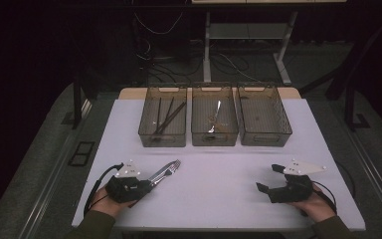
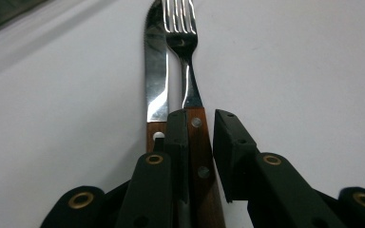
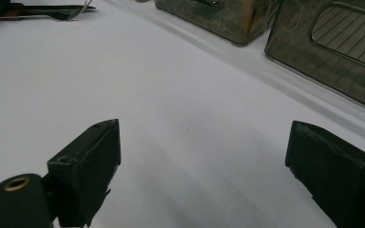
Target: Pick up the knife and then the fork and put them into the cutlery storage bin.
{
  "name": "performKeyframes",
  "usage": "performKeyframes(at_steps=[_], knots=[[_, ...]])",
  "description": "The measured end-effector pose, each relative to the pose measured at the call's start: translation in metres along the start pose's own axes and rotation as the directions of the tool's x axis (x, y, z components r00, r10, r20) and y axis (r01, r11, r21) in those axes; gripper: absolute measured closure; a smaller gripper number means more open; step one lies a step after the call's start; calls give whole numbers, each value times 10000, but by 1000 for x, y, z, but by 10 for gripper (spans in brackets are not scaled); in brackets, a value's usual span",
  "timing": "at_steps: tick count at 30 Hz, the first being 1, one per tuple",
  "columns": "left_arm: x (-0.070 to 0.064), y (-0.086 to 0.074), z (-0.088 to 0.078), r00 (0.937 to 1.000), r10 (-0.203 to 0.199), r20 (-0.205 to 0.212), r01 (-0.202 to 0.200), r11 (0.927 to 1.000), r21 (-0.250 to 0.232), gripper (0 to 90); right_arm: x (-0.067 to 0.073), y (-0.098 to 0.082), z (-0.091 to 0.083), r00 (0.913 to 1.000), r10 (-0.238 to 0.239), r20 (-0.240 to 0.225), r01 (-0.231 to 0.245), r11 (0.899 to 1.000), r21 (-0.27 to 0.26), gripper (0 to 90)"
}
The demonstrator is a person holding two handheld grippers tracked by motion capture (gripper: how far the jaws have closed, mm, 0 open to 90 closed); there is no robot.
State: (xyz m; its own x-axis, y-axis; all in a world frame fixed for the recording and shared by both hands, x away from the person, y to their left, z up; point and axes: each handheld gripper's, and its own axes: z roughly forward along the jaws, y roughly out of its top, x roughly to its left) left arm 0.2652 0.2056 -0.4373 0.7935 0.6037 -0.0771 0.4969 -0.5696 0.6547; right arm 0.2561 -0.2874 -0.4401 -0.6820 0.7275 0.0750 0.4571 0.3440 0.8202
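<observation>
Left gripper [image 1: 146, 185]: held low at the near-left of the table, jaws narrowed around the wooden handle of a fork [image 2: 190, 95]; in the left gripper view the left jaw is pressed to the handle, while a thin gap is seen beside the right jaw, so a firm grip cannot be told.
Knife [image 2: 156, 80]: laid just left of the fork, outside the jaws — blade parallel to the tines, its wooden handle partly hidden behind the left jaw.
Fork and knife, from above: seen as one bright strip pointing far-right from the left gripper.
Right gripper [image 1: 268, 180]: rested at the near-right of the table, jaws spread wide, nothing between them but bare tabletop.
Table [image 1: 214, 164]: white-topped.
Bins: three clear bins are set in a row at the far side — left bin [image 1: 163, 130] with dark sticks, middle bin [image 1: 214, 133] with a piece of metal cutlery, right bin [image 1: 263, 130] to its right.
</observation>
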Motion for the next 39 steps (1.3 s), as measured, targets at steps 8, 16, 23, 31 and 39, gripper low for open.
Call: performKeyframes(at_steps=[8, 16, 23, 31, 39], knots=[[-7, -2, 3, 9988, 174, -458, -172, 9998, 53, 735, 0, 0, 0, 10000, 2, 20, -2, 10000, 3, 117], [-9, -1, 4, 9980, -172, -616, 179, 9998, 111, 759, 1, 0, 0, 10000, -55, -9, 55, 10000, -1, 117], [-10, 0, 4, 9973, -230, -696, 242, 9996, 157, 768, 1, 1, 1, 10000, -75, -42, 75, 10000, -22, 117], [-13, 4, 4, 9982, -85, -599, 98, 9997, 210, 769, -1, 2, -1, 9997, 220, -82, -221, 9997, -87, 116], [-23, 14, 0, 9994, 148, -317, -159, 9993, -339, 769, -2, 3, -1, 9986, 506, -179, -508, 9986, -123, 116]])
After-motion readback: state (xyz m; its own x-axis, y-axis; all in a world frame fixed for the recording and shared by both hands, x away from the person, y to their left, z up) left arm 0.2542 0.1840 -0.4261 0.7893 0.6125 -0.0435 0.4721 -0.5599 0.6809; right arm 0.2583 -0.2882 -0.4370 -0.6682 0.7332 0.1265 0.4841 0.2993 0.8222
